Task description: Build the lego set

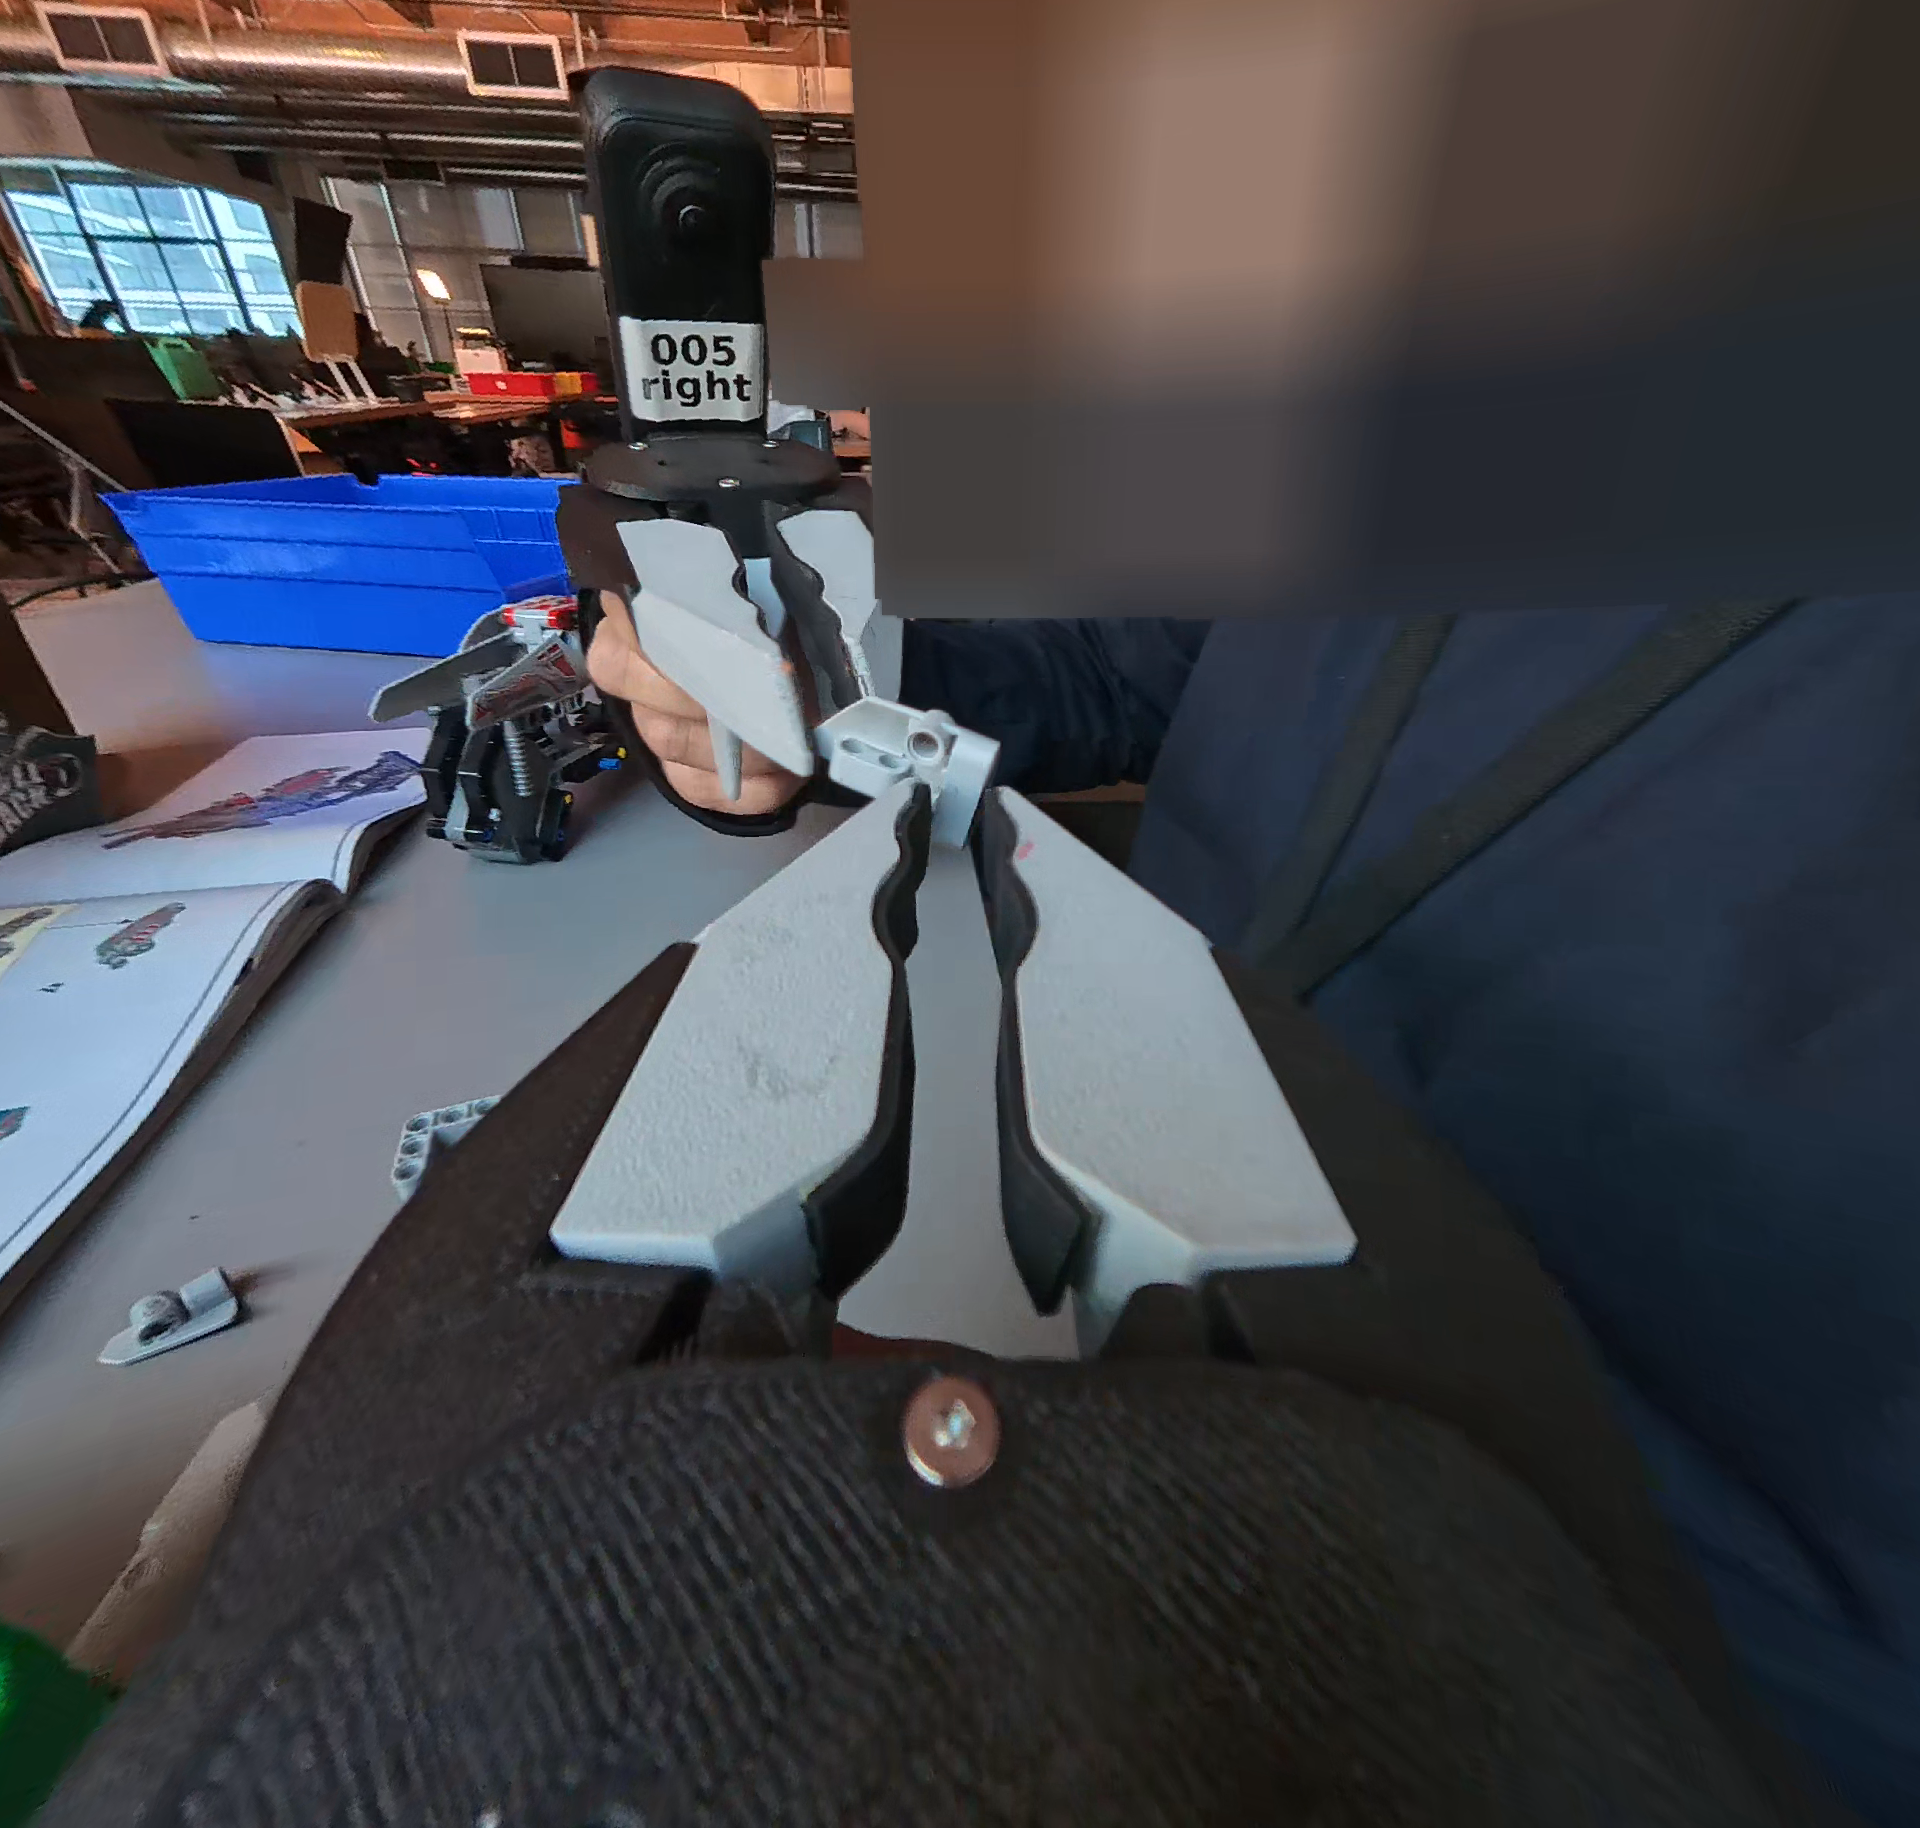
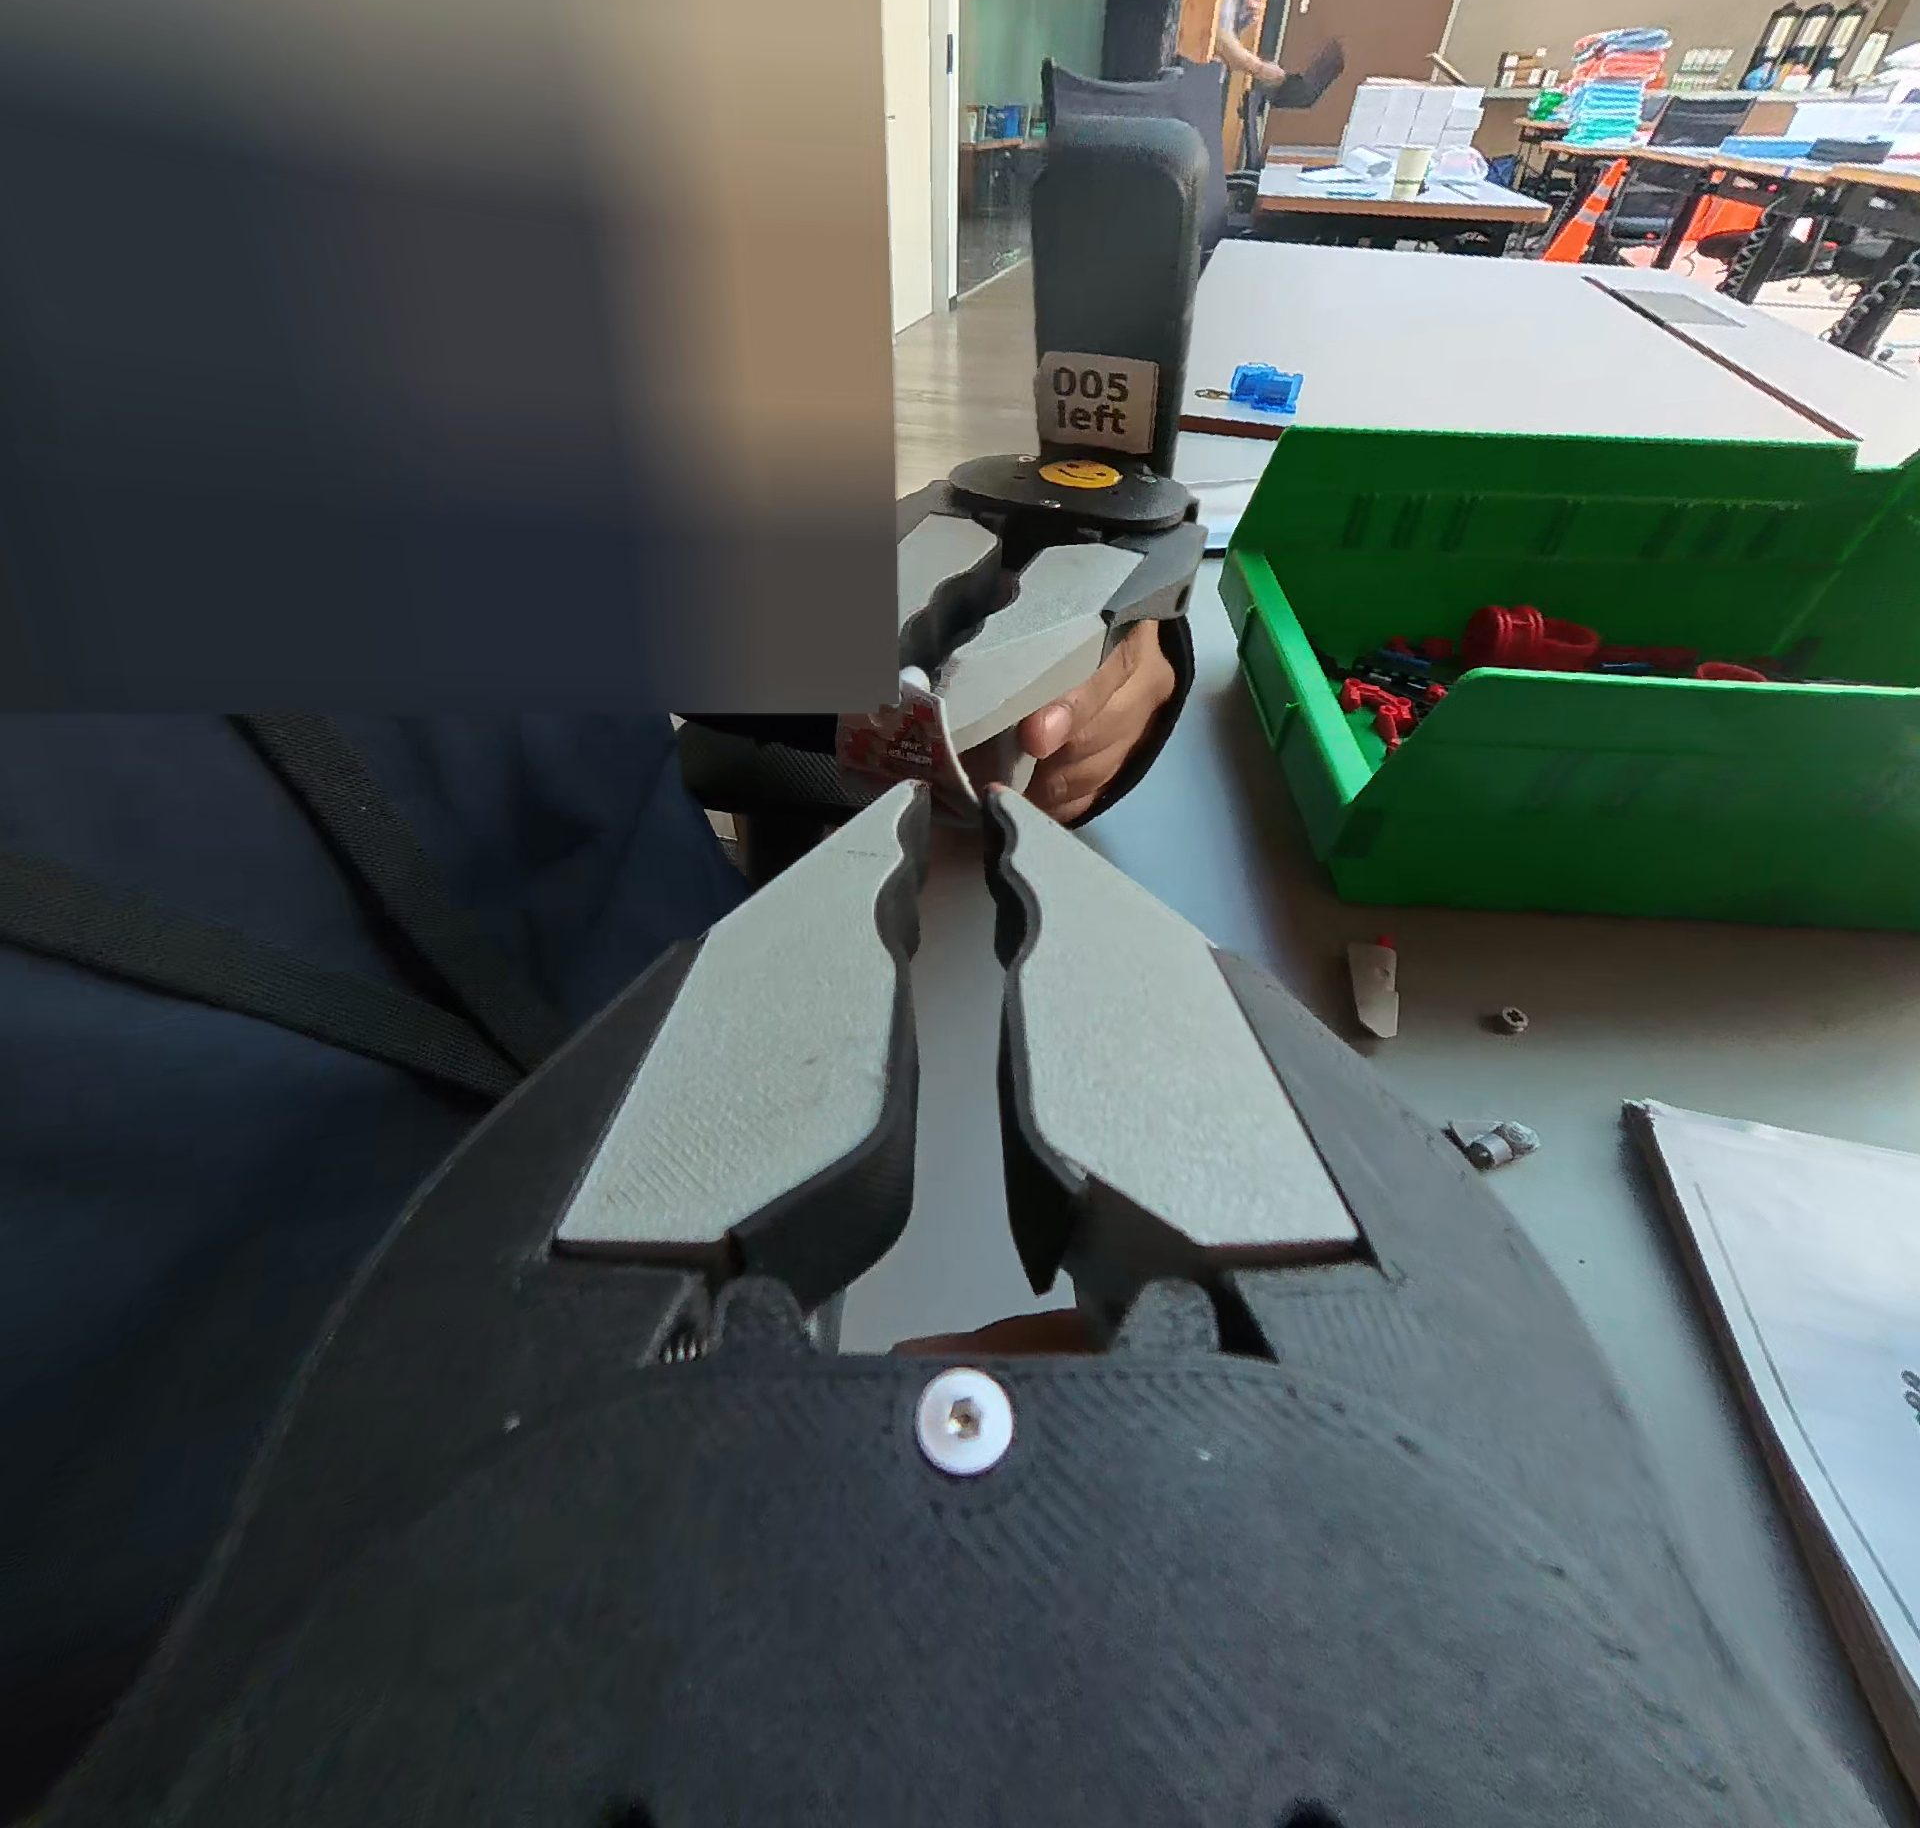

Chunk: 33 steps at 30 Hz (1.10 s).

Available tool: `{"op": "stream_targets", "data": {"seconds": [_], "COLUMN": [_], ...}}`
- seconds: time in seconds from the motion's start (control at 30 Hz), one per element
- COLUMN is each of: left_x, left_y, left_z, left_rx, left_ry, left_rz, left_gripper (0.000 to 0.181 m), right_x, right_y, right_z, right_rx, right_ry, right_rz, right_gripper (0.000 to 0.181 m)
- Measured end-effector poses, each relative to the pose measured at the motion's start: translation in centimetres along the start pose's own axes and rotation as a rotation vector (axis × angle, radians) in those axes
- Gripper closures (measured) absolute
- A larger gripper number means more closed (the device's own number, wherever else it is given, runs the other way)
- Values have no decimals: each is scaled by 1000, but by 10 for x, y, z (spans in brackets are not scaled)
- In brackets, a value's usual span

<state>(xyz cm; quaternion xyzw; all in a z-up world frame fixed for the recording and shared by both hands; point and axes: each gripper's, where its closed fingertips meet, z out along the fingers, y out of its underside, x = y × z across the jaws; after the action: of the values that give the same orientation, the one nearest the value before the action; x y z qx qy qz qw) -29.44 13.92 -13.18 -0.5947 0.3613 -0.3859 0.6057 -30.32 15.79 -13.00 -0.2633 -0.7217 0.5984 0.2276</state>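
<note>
A light grey Lego panel piece [image 1: 904, 752] is held in the air between both grippers, over the table's near edge. My left gripper [image 1: 951, 799] is shut on its right end. My right gripper [image 1: 821, 752], facing it, is shut on its left end. In the right wrist view my right gripper [image 2: 956, 791] pinches the piece's thin edge; the piece [image 2: 906, 734] shows a red and white sticker there, and the left gripper [image 2: 935, 682] is behind it. The partly built black, grey and red model [image 1: 509, 739] stands on the table to the left.
An open instruction booklet [image 1: 156, 947] lies left, a blue bin [image 1: 343, 563] behind the model. Loose grey parts [image 1: 171, 1311] [image 1: 447, 1134] lie near it. A green bin [image 2: 1558, 791] with red parts stands right, with small loose parts [image 2: 1374, 989] [image 2: 1496, 1144] in front. A person's dark-clothed body is close behind. Less than 4 cm separates the two grippers' tips.
</note>
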Motion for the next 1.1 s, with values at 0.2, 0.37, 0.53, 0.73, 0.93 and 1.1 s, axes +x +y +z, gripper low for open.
{"op": "stream_targets", "data": {"seconds": [0.2,0.37,0.53,0.73,0.93,1.1], "left_x": [-1,-7,-20,-42,-45,-47], "left_y": [-3,-5,-7,-10,3,26], "left_z": [-3,-6,-12,-29,-45,-52], "left_rx": [20,39,64,112,-28,-235], "left_ry": [6,-12,-67,-222,-344,-451], "left_rz": [-42,-97,-161,-197,-88,34], "left_gripper": [174,174,173,181,180,170], "right_x": [-1,2,11,29,57,61], "right_y": [2,0,2,14,41,63], "right_z": [0,-3,-5,-3,-4,2], "right_rx": [-15,-2,-9,-63,-147,-201], "right_ry": [-1,3,27,106,215,184], "right_rz": [-14,4,69,137,302,532], "right_gripper": [177,180,181,181,181,181]}}
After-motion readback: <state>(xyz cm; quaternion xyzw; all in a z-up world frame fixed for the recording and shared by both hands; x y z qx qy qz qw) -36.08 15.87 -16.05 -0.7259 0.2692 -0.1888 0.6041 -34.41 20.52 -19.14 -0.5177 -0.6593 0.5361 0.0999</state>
